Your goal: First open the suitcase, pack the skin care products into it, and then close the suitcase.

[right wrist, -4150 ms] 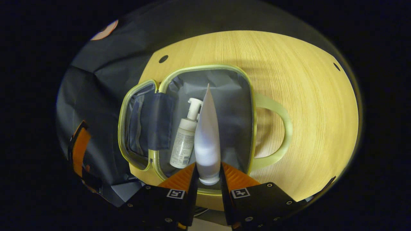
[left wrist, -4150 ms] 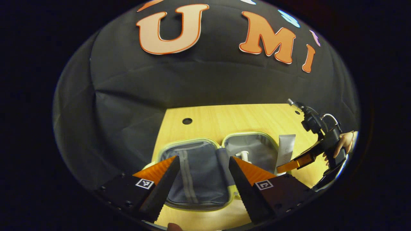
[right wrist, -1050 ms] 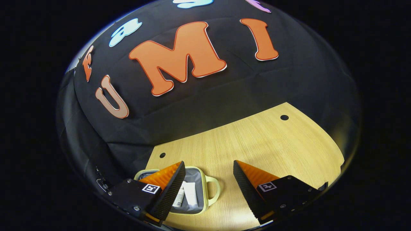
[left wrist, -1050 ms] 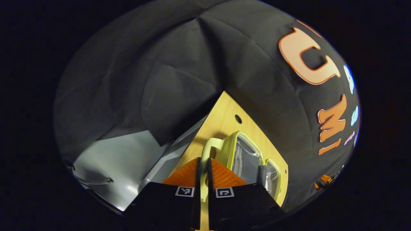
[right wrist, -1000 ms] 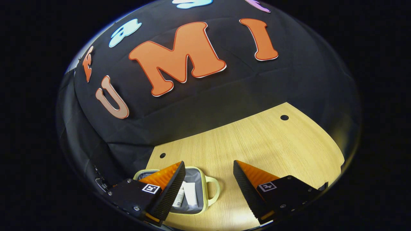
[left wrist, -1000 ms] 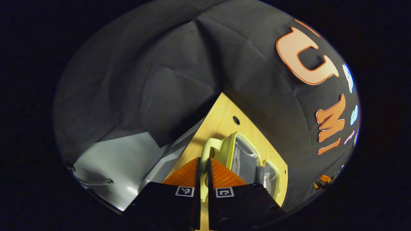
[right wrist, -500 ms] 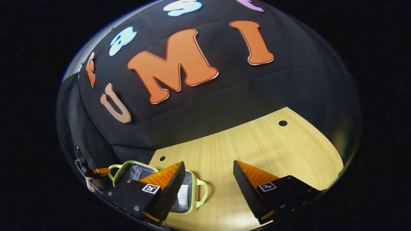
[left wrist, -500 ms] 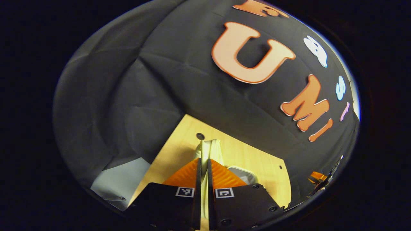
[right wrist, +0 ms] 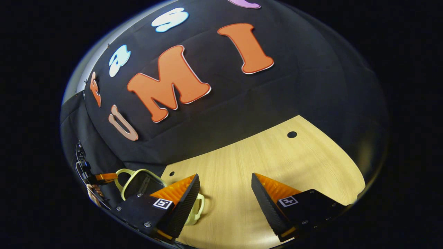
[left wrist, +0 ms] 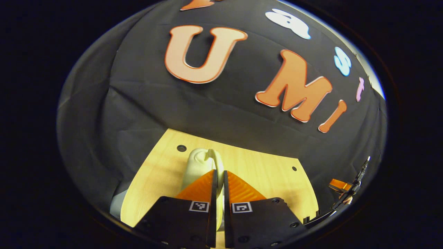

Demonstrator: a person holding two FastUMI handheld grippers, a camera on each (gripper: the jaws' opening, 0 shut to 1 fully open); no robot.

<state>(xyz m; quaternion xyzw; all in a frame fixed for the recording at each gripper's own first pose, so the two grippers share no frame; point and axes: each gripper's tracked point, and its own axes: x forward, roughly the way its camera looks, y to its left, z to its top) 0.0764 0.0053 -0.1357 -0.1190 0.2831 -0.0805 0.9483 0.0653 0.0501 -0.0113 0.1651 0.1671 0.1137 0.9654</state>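
My left gripper [left wrist: 219, 172] is shut on the pale green handle [left wrist: 217, 162] of the suitcase lid. The lid's smooth outer shell [left wrist: 195, 166] stands just beyond the fingertips. In the right gripper view the suitcase [right wrist: 138, 181] sits at the lower left with its lid raised partway. The left gripper [right wrist: 107, 177] holds the lid's handle [right wrist: 121, 174] from the left. The base's handle [right wrist: 198, 207] pokes out beside my right gripper's left finger. My right gripper [right wrist: 225, 176] hovers open above the table with nothing in it. The case's inside and the products are hidden.
The light wooden table [right wrist: 277, 162] stretches wide to the right of the suitcase, with small round holes [right wrist: 291, 134] near its back edge. A hand [right wrist: 92, 193] holds the left gripper. The right gripper's orange finger [left wrist: 337, 185] shows far right in the left gripper view.
My left gripper has swung the lid up by its handle, from lying open flat to raised over the base. The right gripper stays open and has barely shifted.
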